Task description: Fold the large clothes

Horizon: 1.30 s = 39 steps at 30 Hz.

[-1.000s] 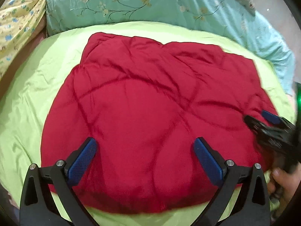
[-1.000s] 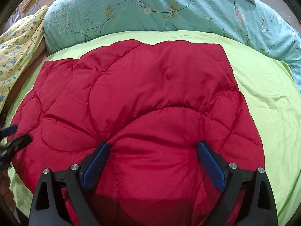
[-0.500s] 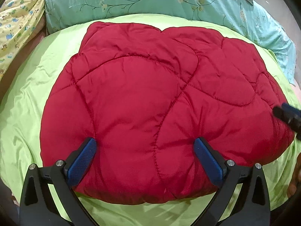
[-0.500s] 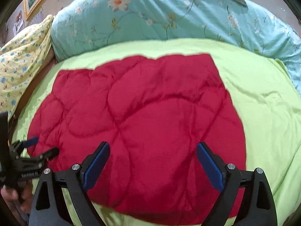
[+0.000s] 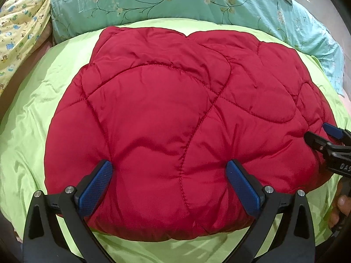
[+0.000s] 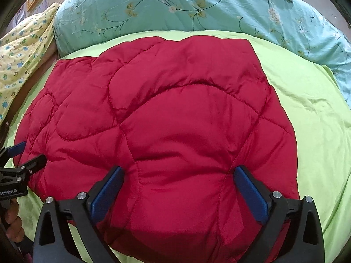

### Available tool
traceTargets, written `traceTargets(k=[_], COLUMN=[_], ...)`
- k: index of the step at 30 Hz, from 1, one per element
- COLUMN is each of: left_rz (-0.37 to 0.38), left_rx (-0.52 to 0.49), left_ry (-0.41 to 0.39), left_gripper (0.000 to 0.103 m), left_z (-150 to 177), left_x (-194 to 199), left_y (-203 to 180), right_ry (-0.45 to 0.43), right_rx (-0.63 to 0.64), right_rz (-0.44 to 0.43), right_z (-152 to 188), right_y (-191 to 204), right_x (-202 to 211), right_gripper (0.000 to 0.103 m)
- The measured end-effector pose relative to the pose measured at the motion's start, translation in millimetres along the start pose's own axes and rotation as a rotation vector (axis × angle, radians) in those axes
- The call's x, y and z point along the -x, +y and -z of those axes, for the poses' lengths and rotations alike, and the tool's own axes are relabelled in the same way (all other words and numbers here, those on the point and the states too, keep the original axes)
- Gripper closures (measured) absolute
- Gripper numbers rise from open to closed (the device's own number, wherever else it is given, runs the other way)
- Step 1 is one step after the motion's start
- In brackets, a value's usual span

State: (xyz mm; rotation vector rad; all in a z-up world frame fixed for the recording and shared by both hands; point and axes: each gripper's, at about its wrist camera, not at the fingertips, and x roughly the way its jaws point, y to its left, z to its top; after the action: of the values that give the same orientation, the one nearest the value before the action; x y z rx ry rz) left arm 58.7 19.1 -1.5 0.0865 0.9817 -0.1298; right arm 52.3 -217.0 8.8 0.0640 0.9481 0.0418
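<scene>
A red quilted padded garment (image 5: 175, 118) lies folded in a thick bundle on the lime green sheet (image 5: 33, 118); it also fills the right wrist view (image 6: 166, 127). My left gripper (image 5: 169, 175) is open, its blue-padded fingers wide apart and pressed into the bundle's near edge. My right gripper (image 6: 178, 182) is open too, its fingers wide apart over the near edge further right. The right gripper shows at the right edge of the left wrist view (image 5: 324, 138). The left gripper shows at the left edge of the right wrist view (image 6: 19, 160).
A teal floral duvet (image 5: 175, 2) is bunched along the far side of the bed, also in the right wrist view (image 6: 197, 6). A yellow printed cloth (image 5: 19, 32) lies at the far left. Green sheet (image 6: 318, 131) extends right of the garment.
Both grippers pulled back, then moved forward and down again onto the bundle's near edge. The garment has stayed flat in the same folded shape. Both grippers stayed open.
</scene>
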Motion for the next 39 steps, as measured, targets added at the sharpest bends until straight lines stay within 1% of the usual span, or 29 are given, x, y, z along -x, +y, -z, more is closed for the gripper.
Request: traceTargets(k=[1,2,4,8,10,15,29,34,39], left_rz=[0.002,0.003,0.002,-0.001,-0.002,-0.008,0.005,0.031,0.04], left_rx=[0.001,0.001,0.001,-0.005,-0.009,-0.012,-0.016,-0.006,0.005], left_ry=[0.0,-0.001,-0.002,-0.008,-0.011,-0.016,-0.013,-0.011,-0.008], left_gripper=[0.0,0.0,0.0,0.0,0.0,0.0,0.0,0.0,0.0], left_z=[0,0,0,0,1,0,-8,-7,2], left_x=[0,0,0,0,-1,-3,-8,3,18], left_y=[1,1,1,-1,-1,-1,2,8,10], right_ry=[-0.006,-0.02,-0.045,-0.01,-0.011,-0.01,0.001,-0.006,-0.016], right_rx=[-0.009,-0.016,-0.016,0.012,0.006,0.008,-0.001,-0.022,-0.025], right_rz=[0.003,0.005,-0.002,0.02,0.02,0.02,0.014,0.001,-0.027], right_z=[1,0,0,1,2,2,-2,-2,8], right_y=[-1,0,2,5,3,3,1,-1,-1], right_x=[6,13,22,3,-5,-8,-7,7,27], right_gripper=[0.004,0.007,0.007,0.005,0.003,0.001,0.001,0.003,0.003])
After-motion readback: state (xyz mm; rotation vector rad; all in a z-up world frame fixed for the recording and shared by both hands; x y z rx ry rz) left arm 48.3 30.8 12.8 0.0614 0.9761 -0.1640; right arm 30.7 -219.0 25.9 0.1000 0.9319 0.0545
